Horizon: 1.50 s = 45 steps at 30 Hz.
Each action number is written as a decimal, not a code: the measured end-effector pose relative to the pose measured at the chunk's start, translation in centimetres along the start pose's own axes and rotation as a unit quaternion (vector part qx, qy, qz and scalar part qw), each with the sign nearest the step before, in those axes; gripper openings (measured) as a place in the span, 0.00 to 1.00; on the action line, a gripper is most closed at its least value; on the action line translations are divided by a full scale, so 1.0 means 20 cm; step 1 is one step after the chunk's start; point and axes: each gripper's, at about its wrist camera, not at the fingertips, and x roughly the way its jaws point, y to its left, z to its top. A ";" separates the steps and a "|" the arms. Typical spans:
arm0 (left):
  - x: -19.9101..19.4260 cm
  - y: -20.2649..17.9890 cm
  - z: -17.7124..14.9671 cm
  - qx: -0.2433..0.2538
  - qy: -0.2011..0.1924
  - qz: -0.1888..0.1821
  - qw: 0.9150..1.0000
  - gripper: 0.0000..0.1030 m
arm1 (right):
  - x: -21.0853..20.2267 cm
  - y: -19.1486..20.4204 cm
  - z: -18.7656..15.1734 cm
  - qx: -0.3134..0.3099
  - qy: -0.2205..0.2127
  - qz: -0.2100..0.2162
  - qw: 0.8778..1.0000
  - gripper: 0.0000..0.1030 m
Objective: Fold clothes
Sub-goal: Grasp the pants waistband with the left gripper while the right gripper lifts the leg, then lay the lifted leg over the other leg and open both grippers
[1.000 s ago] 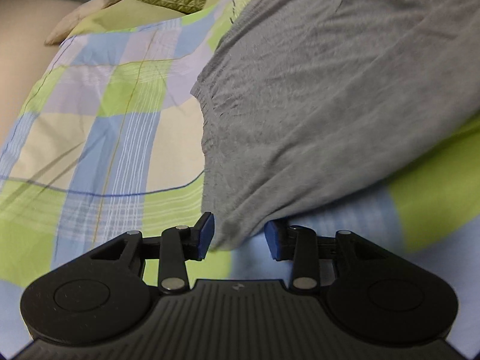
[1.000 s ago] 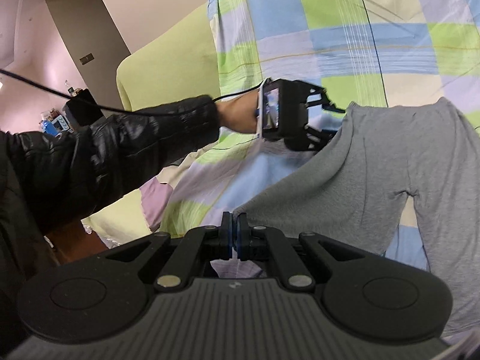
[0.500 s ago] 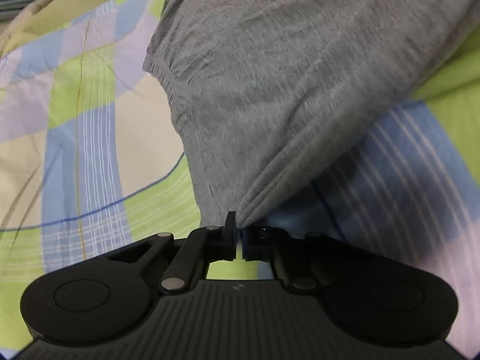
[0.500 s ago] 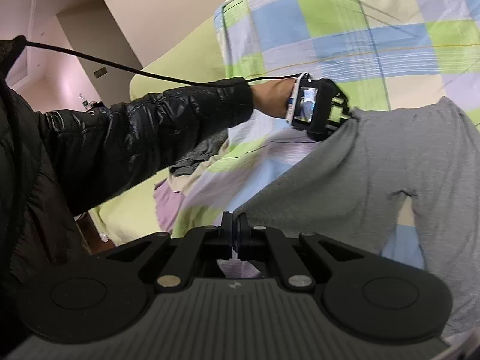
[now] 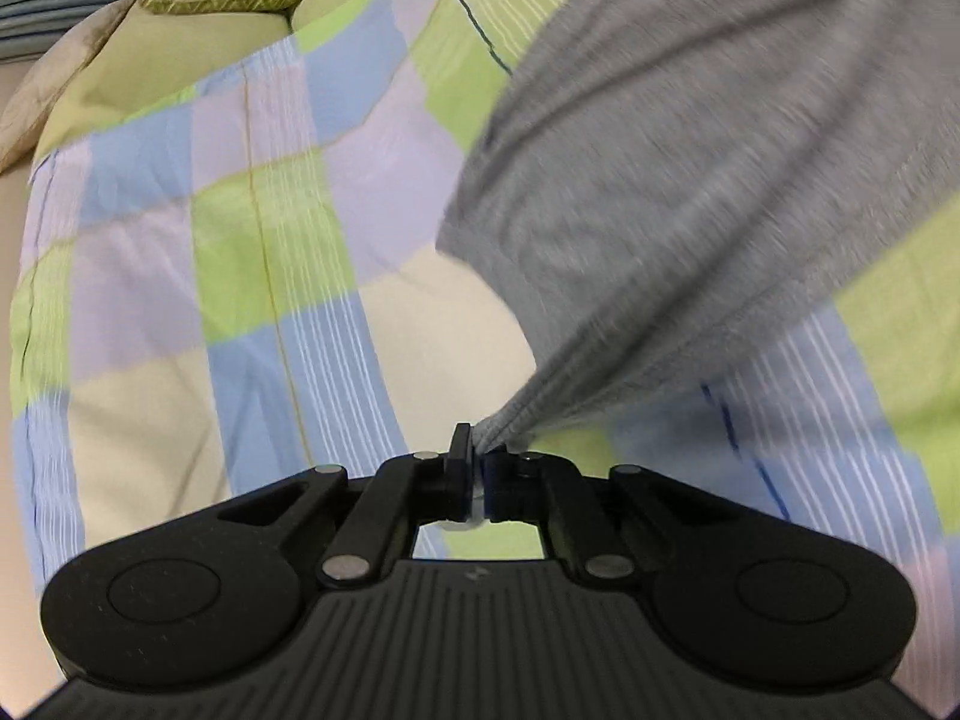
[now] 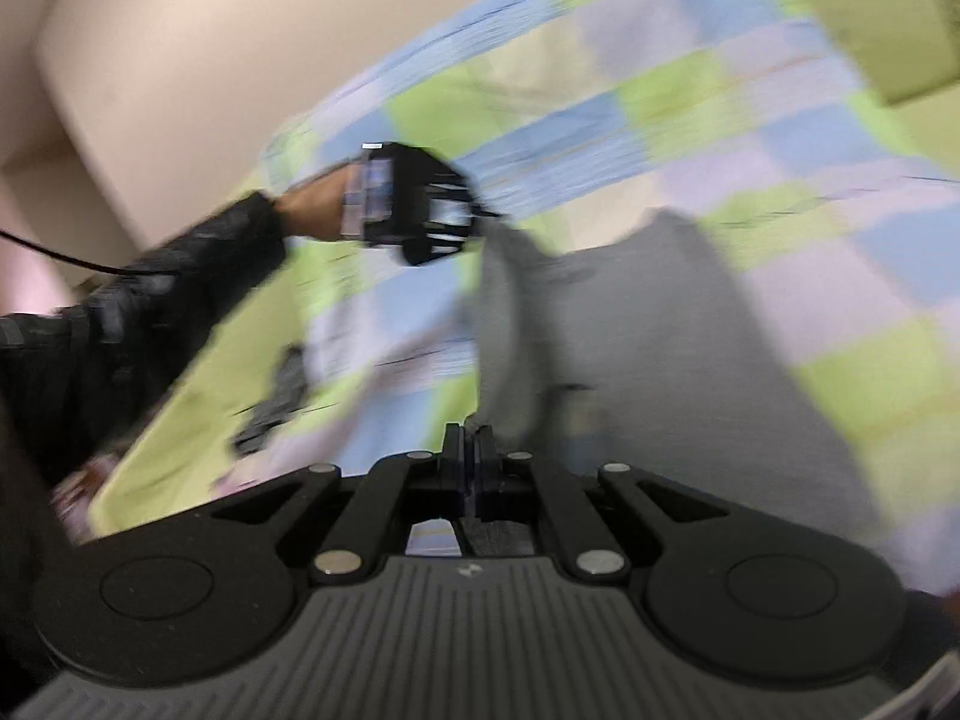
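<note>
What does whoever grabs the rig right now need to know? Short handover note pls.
Left hand-held gripper: shut on a bunched edge of the gray garment, cloth pulled taut and lifted off the checked bedspread.
Right hand-held gripper: shut on another edge of the same garment; the right view is motion-blurred, so details of the grip are unclear.
Garment: partly raised between both grippers, the rest lying on the bedspread.
Done: both edges gripped and lifted.
Left: carry the held edge over to make the fold, lay it flat, release, finish remaining folds.
</note>
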 end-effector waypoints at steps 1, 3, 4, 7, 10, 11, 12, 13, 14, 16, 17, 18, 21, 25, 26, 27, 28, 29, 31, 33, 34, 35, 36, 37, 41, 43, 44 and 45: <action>0.01 0.00 0.04 0.004 0.000 -0.001 1.000 0.01 | -0.02 -0.09 -0.02 0.023 -0.006 -0.015 1.000 0.01; 0.06 0.02 0.12 0.013 -0.001 -0.005 1.000 0.01 | -0.02 -0.21 -0.06 0.041 -0.011 -0.036 0.998 0.01; 0.09 0.02 0.16 0.016 -0.002 -0.007 1.000 0.01 | -0.02 -0.25 -0.07 0.047 -0.009 -0.042 0.998 0.01; 0.19 0.04 0.26 0.024 0.001 -0.014 1.000 0.01 | 0.00 -0.40 -0.11 0.073 -0.006 -0.056 0.996 0.01; 0.24 0.07 0.32 0.028 0.001 -0.014 1.000 0.01 | 0.00 -0.52 -0.14 0.099 -0.005 -0.064 0.993 0.01; 0.26 0.08 0.34 0.026 0.001 -0.014 1.000 0.01 | 0.00 -0.55 -0.14 0.104 -0.007 -0.067 0.992 0.01; 0.29 0.10 0.36 0.023 0.002 -0.014 1.000 0.01 | -0.01 -0.59 -0.14 0.109 -0.008 -0.069 0.992 0.01; 0.31 0.10 0.37 0.021 0.004 -0.015 1.000 0.01 | -0.01 -0.62 -0.14 0.114 -0.009 -0.072 0.991 0.01; 0.33 0.10 0.39 0.021 0.007 -0.017 1.000 0.01 | 0.00 -0.66 -0.15 0.120 -0.005 -0.078 0.990 0.01; 0.38 0.10 0.41 0.020 0.015 -0.024 0.999 0.01 | 0.04 -0.72 -0.16 0.129 0.002 -0.080 0.988 0.01; 0.41 0.09 0.42 0.020 0.017 -0.026 0.999 0.01 | 0.06 -0.74 -0.17 0.131 0.007 -0.082 0.988 0.01; 0.43 0.08 0.44 0.018 0.017 -0.025 0.999 0.01 | 0.09 -0.77 -0.18 0.133 0.012 -0.084 0.987 0.01; 0.48 0.08 0.46 0.002 0.010 -0.025 1.000 0.02 | 0.13 -0.81 -0.21 0.135 0.017 -0.099 0.986 0.01; 0.54 0.09 0.44 -0.008 0.009 -0.027 1.000 0.10 | 0.16 -0.85 -0.22 0.137 0.017 -0.106 0.985 0.01; 0.56 0.09 0.44 -0.013 0.009 -0.029 0.999 0.11 | 0.17 -0.86 -0.22 0.138 0.020 -0.106 0.985 0.01; 0.57 0.09 0.43 -0.018 0.008 -0.030 0.999 0.12 | 0.17 -0.86 -0.22 0.139 0.022 -0.106 0.984 0.01; 0.58 0.09 0.42 -0.026 0.007 -0.029 0.999 0.15 | 0.19 -0.87 -0.22 0.137 0.026 -0.107 0.984 0.01; 0.59 0.10 0.41 -0.037 0.006 -0.025 0.999 0.19 | 0.20 -0.87 -0.22 0.133 0.027 -0.110 0.985 0.01; 0.60 0.11 0.37 -0.062 0.003 -0.008 0.998 0.27 | 0.22 -0.87 -0.21 0.120 0.027 -0.119 0.985 0.01; 0.60 0.14 0.35 -0.091 -0.004 0.006 0.996 0.27 | 0.22 -0.87 -0.21 0.109 0.026 -0.133 0.985 0.01; 0.61 0.16 0.33 -0.111 -0.007 0.010 0.994 0.28 | 0.22 -0.88 -0.21 0.107 0.026 -0.139 0.984 0.01; 0.61 0.19 0.31 -0.129 -0.007 0.013 0.992 0.28 | 0.21 -0.88 -0.21 0.109 0.029 -0.142 0.983 0.01; 0.61 0.20 0.30 -0.141 -0.003 0.016 0.990 0.28 | 0.21 -0.89 -0.21 0.111 0.031 -0.145 0.983 0.01; 0.61 0.22 0.28 -0.153 0.000 0.018 0.988 0.29 | 0.21 -0.89 -0.22 0.113 0.034 -0.150 0.982 0.01; 0.58 0.26 0.21 -0.191 -0.011 0.006 0.982 0.44 | 0.18 -0.85 -0.21 0.099 0.030 -0.156 0.982 0.02; 0.57 0.26 0.18 -0.209 -0.015 -0.013 0.978 0.44 | 0.17 -0.82 -0.19 0.087 0.021 -0.155 0.984 0.05; 0.57 0.27 0.17 -0.224 -0.022 -0.031 0.974 0.44 | 0.16 -0.81 -0.18 0.083 0.017 -0.151 0.985 0.05; 0.57 0.26 0.16 -0.235 -0.026 -0.045 0.971 0.44 | 0.16 -0.80 -0.17 0.082 0.016 -0.149 0.985 0.05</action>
